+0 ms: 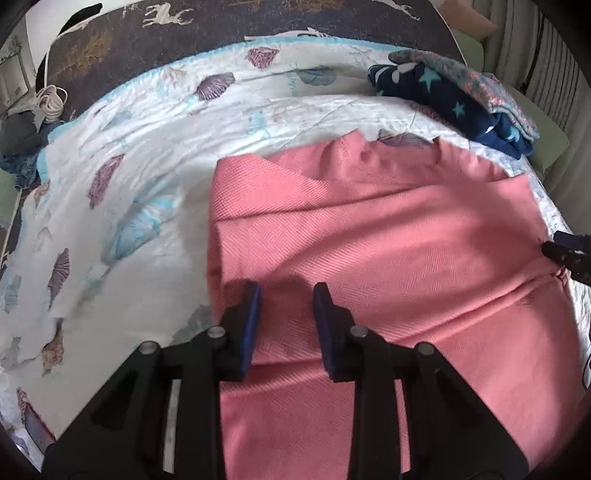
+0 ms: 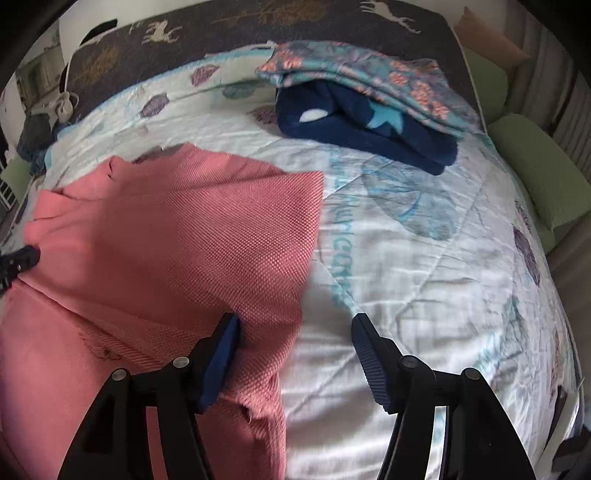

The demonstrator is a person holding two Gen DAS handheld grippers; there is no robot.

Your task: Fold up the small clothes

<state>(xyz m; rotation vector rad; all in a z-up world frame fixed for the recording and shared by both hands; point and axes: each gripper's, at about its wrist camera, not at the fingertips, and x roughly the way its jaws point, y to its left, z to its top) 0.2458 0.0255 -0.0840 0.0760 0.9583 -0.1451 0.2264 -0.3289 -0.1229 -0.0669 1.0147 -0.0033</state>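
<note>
A pink knit garment [image 1: 388,236] lies spread on the shell-print quilt [image 1: 147,177], with a fold across its upper part. My left gripper [image 1: 287,295] is open, its jaws a small gap apart just above the garment's near left part, holding nothing. My right gripper [image 2: 295,321] is wide open over the garment's right edge [image 2: 166,236]; its left finger [image 2: 225,347] rests against the pink cloth and its right finger [image 2: 369,354] is over bare quilt. Each gripper's tip shows at the edge of the other view, the right one in the left wrist view [image 1: 565,251].
A stack of folded clothes, navy with stars [image 2: 369,125] under a floral piece [image 2: 369,74], sits at the far right of the quilt. A dark deer-print blanket [image 2: 258,18] lies beyond. Green cushions [image 2: 535,166] line the right side. Dark clothes and a cord [image 1: 37,110] lie far left.
</note>
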